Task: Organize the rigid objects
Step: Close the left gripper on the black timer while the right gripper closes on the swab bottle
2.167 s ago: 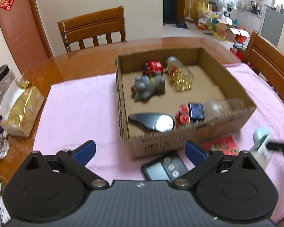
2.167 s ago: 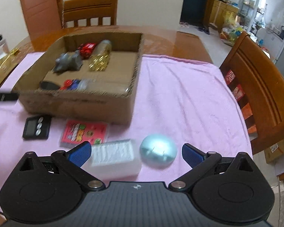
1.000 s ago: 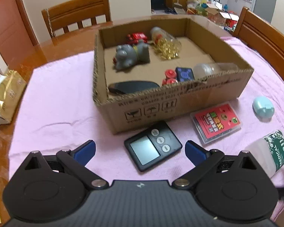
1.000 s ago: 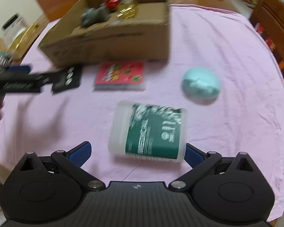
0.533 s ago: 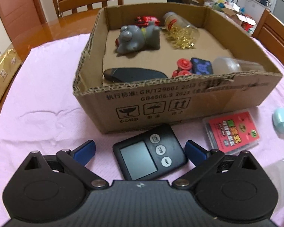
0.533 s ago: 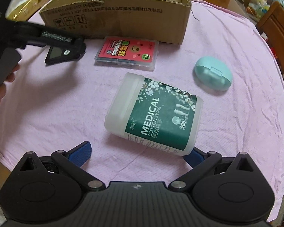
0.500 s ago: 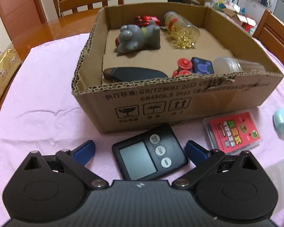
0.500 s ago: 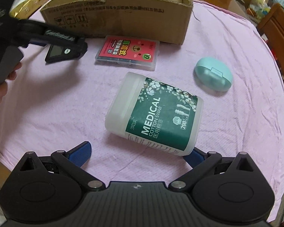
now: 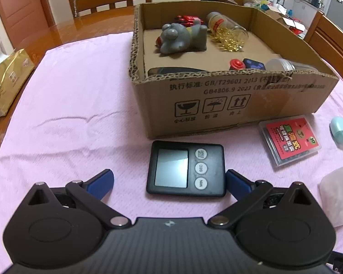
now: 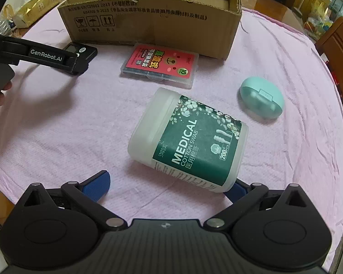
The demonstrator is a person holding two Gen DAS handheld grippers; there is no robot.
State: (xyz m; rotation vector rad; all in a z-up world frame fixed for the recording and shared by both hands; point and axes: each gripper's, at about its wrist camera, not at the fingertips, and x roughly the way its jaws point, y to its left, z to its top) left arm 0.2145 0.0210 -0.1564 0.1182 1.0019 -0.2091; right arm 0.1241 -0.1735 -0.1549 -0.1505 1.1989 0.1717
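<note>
Working outward from my left tongs (image 9: 169,180), I see them spread wide and holding nothing, with the black timer (image 9: 186,167) lying flat on the pink cloth between the blue fingertips (image 9: 100,180), the right tip just beside its edge. My right tongs (image 10: 169,186) are equally wide and empty; the cotton swab jar (image 10: 189,141) lies on its side directly ahead, its base just above the right tip, though I cannot tell if they touch.

Beyond the jar sit the red card case (image 10: 160,65) and, off to the right of my right tongs, the mint earbud case (image 10: 261,101), both loose on the bench.

Farthest out, the cardboard box (image 9: 235,100) already holds a grey toy figure (image 9: 183,38), a red toy car (image 9: 188,19), a capsule bottle (image 9: 227,32), a dark flat item, red caps, a small blue cube and a clear jar (image 9: 290,66).

By my reckoning the job is past halfway: four things remain outside the box, and the timer and swab jar look like the next picks.
</note>
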